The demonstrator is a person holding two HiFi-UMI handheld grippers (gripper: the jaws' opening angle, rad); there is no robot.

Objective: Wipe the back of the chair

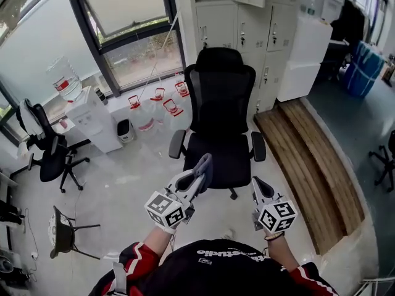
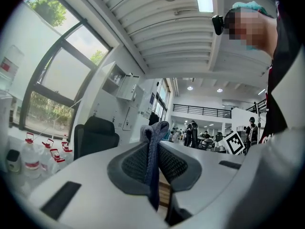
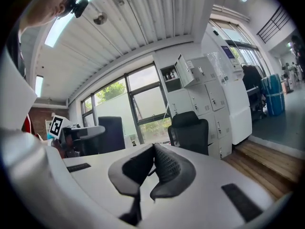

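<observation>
A black office chair [image 1: 219,103] with a mesh back and headrest stands ahead of me, its seat turned toward me. My left gripper [image 1: 199,172] hovers just short of the seat's front edge, shut on a grey-blue cloth [image 1: 204,164]. In the left gripper view the cloth [image 2: 153,156] is pinched upright between the jaws of the left gripper [image 2: 153,144], and the chair [image 2: 95,135] shows to the left. My right gripper [image 1: 258,187] is near the seat's right front corner, shut and empty. In the right gripper view the pads of the right gripper [image 3: 153,149] touch, with the chair [image 3: 190,132] beyond.
White lockers [image 1: 247,17] stand right behind the chair, with a window to their left. Water jugs [image 1: 157,103] and a water dispenser [image 1: 86,113] are at the back left. Another black chair [image 1: 49,150] and a stool [image 1: 62,230] stand at left. A raised wooden platform [image 1: 308,159] runs along the right.
</observation>
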